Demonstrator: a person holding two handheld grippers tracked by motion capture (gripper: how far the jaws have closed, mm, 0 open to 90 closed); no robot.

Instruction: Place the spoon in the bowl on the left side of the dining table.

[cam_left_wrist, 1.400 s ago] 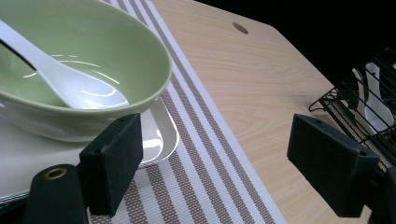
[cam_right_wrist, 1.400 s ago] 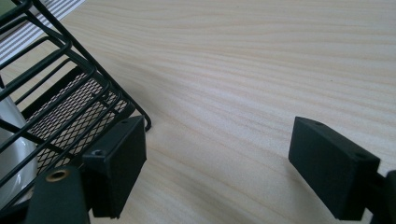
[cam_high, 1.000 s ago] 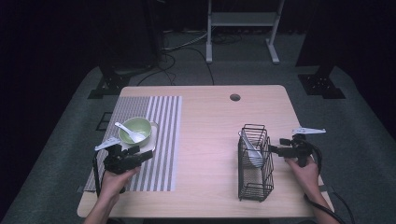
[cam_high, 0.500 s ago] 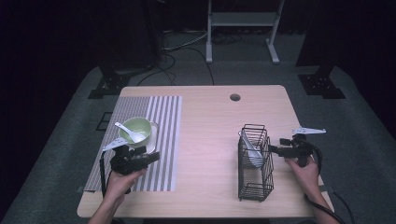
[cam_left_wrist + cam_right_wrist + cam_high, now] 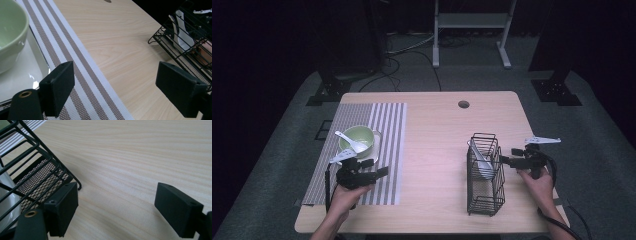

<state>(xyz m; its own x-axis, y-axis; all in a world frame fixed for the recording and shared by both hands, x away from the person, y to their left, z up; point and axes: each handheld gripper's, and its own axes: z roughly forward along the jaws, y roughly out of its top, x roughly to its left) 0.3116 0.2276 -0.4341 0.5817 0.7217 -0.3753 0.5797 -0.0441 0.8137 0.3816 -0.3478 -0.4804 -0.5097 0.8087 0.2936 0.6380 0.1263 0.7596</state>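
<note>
Wooden table point(image 5: 432, 150): white ceramic spoon point(image 5: 352, 142) lies in pale green bowl point(image 5: 358, 140), handle pointing far-left. L gripper point(image 5: 379, 172) and R gripper point(image 5: 503, 160), beside black wire basket point(image 5: 483, 175), both gape wide, empty.

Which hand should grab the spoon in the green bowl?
Left. The left gripper sits open over the striped mat, just beside the green bowl holding the spoon. The right gripper is across the table by the wire rack.
</note>
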